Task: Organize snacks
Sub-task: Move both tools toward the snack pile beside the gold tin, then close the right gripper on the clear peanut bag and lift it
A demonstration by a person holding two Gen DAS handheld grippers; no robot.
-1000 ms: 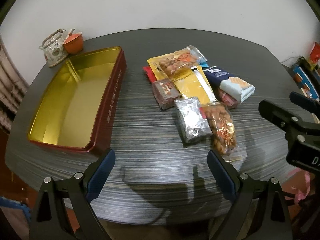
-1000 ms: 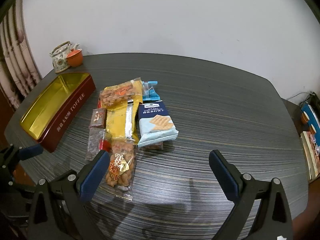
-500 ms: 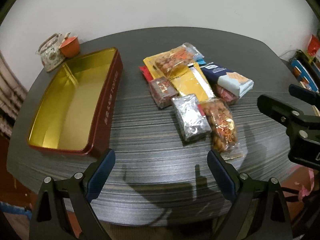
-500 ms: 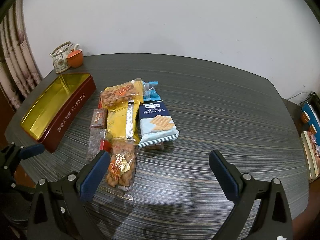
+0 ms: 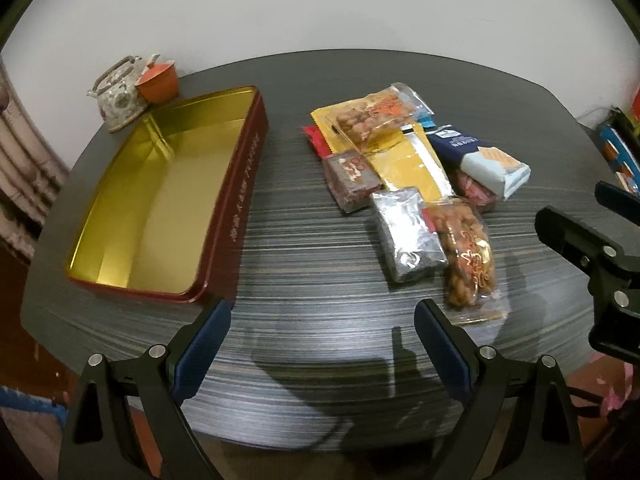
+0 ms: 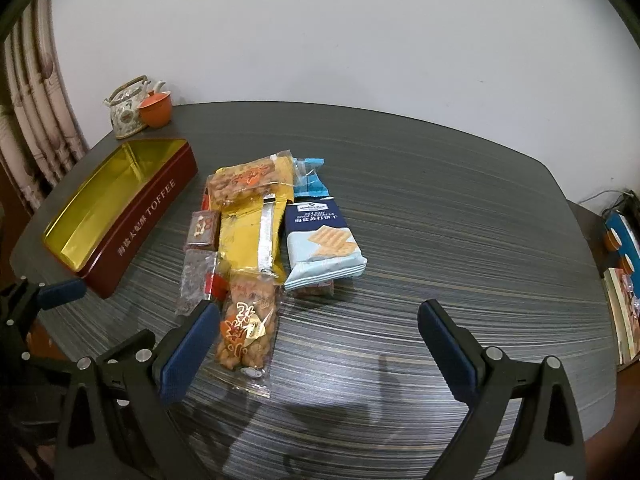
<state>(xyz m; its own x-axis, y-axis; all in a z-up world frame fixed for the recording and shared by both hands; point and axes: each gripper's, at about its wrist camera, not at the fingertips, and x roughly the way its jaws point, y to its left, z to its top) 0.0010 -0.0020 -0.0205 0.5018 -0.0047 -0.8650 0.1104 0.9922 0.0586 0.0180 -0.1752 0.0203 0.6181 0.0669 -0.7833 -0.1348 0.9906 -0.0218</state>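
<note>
A pile of snack packets lies mid-table: a peanut bag (image 5: pixel 466 256) (image 6: pixel 246 330), a silver packet (image 5: pixel 408 234), a dark red bar (image 5: pixel 352 174) (image 6: pixel 202 228), a yellow pouch (image 5: pixel 404 160) (image 6: pixel 250 236) and a blue cracker pack (image 5: pixel 480 160) (image 6: pixel 322 240). An empty red toffee tin (image 5: pixel 236 208) (image 6: pixel 148 216) with a gold inside stands to the left. My left gripper (image 5: pixel 322 354) is open over the table's near edge. My right gripper (image 6: pixel 316 346) is open, its left finger beside the peanut bag.
A patterned teapot (image 5: pixel 118 98) (image 6: pixel 126 114) and an orange cup (image 5: pixel 158 82) (image 6: pixel 156 110) stand at the back left corner. The dark striped table (image 6: pixel 460 216) meets a white wall behind. Books and clutter (image 6: pixel 624 280) lie off the right edge.
The left gripper has drifted a little back and to the left, so the tin and snacks sit further right in its view. The right gripper has barely moved. Both stay open.
</note>
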